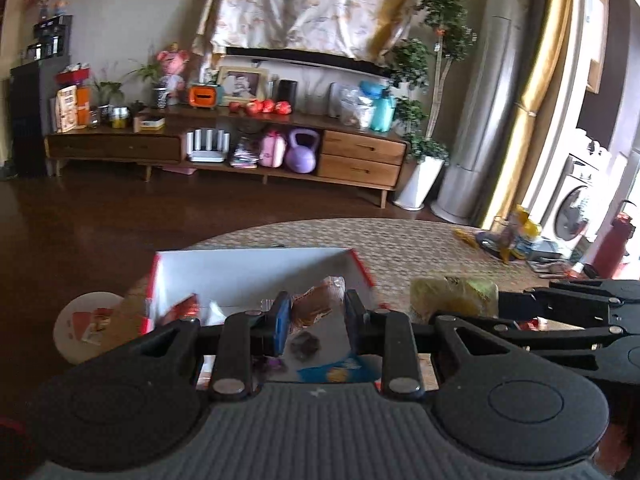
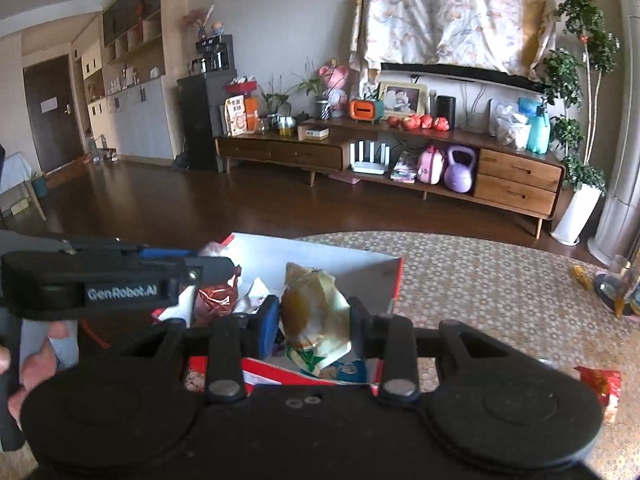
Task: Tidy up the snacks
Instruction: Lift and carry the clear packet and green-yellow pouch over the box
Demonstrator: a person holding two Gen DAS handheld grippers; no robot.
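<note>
Snacks sat partly inside a shallow white cardboard box with red edges, which lay on the round desk with a woven beige patterned cover. Left tongs were narrowed onto a clear-wrapped brown pastry packet, both pads pressing its sides, held above the box interior. Right tongs were narrowed onto a pale yellow-green wrapped bun packet, pads against both sides, held over the near edge of the box. Left view showed that same bun packet just right of the box, with the right tool's black linkage beside it. Inside the box lay a red foil packet, a small dark wrapped sweet and a blue-and-yellow snack pouch. Right view showed a dark red crinkled foil packet in the box behind the left tool. Another red foil packet lay on the desk cover, apart from the box at right. A person's fingers gripped the left tool's handle. A white round stool with red cards stood left of the desk.
</note>
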